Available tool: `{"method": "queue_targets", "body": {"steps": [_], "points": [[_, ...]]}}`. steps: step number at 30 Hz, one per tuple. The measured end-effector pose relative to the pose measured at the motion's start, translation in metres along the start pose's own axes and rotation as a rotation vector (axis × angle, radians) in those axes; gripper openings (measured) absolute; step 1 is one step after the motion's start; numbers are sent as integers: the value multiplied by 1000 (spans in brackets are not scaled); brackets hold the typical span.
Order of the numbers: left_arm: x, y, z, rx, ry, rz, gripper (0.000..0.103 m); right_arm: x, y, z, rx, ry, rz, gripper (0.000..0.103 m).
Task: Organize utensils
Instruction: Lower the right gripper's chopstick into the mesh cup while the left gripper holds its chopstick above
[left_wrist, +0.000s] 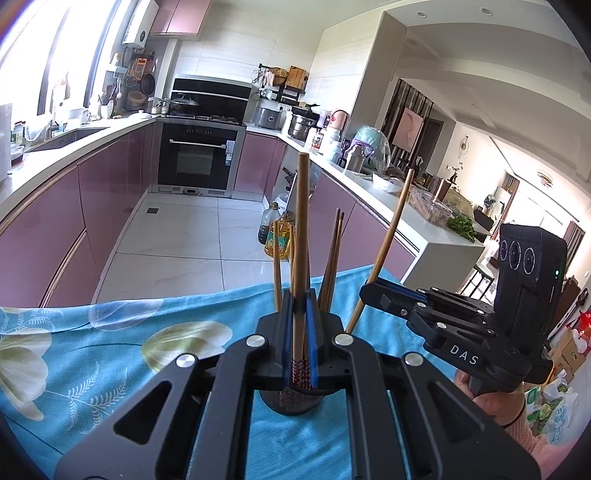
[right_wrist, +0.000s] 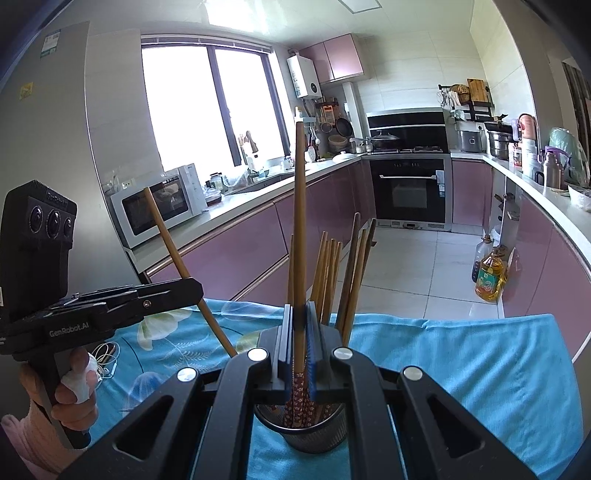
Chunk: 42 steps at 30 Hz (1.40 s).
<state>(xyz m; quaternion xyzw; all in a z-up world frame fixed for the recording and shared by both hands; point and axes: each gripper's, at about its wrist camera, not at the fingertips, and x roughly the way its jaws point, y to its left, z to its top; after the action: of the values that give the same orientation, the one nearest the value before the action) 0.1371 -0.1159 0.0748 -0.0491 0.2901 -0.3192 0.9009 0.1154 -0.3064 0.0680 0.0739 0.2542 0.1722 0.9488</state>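
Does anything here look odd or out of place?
Nothing spilled or damaged. Each gripper holds one chopstick above the mesh holder: the right chopstick stands upright, the left chopstick leans askew.

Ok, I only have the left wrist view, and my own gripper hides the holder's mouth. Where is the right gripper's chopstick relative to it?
Observer: The right gripper is clamped on its chopstick, which stands upright. Its patterned end points down at the open mouth of the mesh holder, among the patterned ends of the chopsticks standing inside.
Operator: Anything loose on the cloth near my left hand?
Observer: Yes, a white earphone cable lies on the tablecloth, just beside the left hand.
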Motion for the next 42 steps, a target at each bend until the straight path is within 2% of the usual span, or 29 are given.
{"method": "queue_targets", "body": {"steps": [42], "points": [[27,12,-11,11,61,19,7,12,-6,-16,14,38,1,6]]}}
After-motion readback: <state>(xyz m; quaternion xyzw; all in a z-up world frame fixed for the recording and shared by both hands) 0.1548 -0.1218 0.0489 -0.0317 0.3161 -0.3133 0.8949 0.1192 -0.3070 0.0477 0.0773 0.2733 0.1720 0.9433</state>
